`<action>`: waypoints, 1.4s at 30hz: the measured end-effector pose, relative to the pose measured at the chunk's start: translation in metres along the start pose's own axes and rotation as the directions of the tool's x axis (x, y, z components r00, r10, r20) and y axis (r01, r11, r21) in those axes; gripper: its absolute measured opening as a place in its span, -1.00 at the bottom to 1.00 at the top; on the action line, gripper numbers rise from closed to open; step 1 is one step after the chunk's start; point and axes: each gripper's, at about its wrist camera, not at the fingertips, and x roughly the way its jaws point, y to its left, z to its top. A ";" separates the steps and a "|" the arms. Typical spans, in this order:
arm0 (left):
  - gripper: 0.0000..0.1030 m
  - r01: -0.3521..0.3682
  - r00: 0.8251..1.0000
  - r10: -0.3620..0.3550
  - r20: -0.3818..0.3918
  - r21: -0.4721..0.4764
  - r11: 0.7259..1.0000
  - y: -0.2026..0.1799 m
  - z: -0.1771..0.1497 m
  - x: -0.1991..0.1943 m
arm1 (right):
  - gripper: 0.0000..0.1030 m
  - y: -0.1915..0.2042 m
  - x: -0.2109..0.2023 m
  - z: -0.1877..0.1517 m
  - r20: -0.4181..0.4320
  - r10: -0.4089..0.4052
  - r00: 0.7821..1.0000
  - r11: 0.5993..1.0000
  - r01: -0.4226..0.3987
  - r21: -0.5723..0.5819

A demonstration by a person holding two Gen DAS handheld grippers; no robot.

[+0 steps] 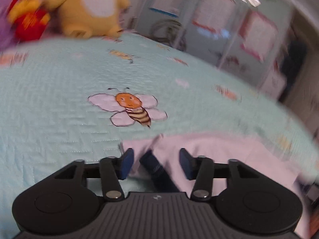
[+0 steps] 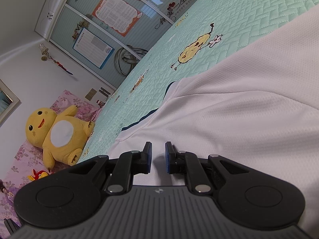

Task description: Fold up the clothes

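Note:
A white shirt (image 2: 229, 103) with dark navy trim lies on the mint quilted bedspread (image 2: 179, 29). In the right wrist view my right gripper (image 2: 158, 149) sits low over the shirt near its hem, its blue pads a narrow gap apart with a small ridge of white fabric between them. In the blurred left wrist view my left gripper (image 1: 156, 155) stands wide open over the shirt's edge (image 1: 209, 145). A dark navy collar or cuff piece (image 1: 153, 165) lies between its fingers, touching neither pad.
A yellow plush toy (image 2: 57, 131) and a small red one (image 2: 38, 174) rest on a pink floral pillow (image 2: 24, 155) at the head of the bed. A wardrobe with posters (image 2: 115, 14) stands beyond the bed's far edge. A bee print (image 1: 131, 107) marks the bedspread.

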 end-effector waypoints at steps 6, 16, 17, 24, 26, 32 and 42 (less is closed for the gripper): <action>0.01 0.024 1.000 -0.024 -0.004 0.088 0.996 -0.008 -0.013 0.001 | -0.74 0.001 0.000 0.000 0.001 -0.003 1.000 1.000 0.003 -0.004; 0.19 0.049 0.995 -0.021 0.093 -0.303 0.952 0.052 0.009 -0.003 | -0.74 0.001 0.001 -0.001 0.001 -0.005 1.000 1.000 0.005 -0.006; 0.19 0.024 0.996 0.003 0.090 -0.302 0.953 0.053 0.011 -0.003 | -0.74 0.001 0.001 -0.001 0.001 -0.005 1.000 1.000 0.005 -0.006; -0.05 -0.048 0.999 0.048 -0.004 -0.244 0.969 0.061 0.010 0.023 | -0.74 0.000 0.001 -0.001 0.001 -0.005 1.000 1.000 0.005 -0.007; -0.14 -0.040 0.999 0.041 0.002 -0.255 0.966 0.068 0.008 0.023 | -0.74 0.000 0.001 0.000 0.001 -0.006 1.000 1.000 0.006 -0.007; -0.26 -0.014 1.000 0.012 -0.009 -0.185 0.983 0.062 0.007 0.028 | -0.74 -0.002 0.000 0.001 0.001 -0.007 1.000 1.000 0.007 -0.010; -0.96 -0.014 0.999 0.014 -0.032 -0.014 1.000 0.038 0.007 0.036 | -0.74 0.001 0.001 0.001 0.002 -0.009 1.000 1.000 0.009 -0.011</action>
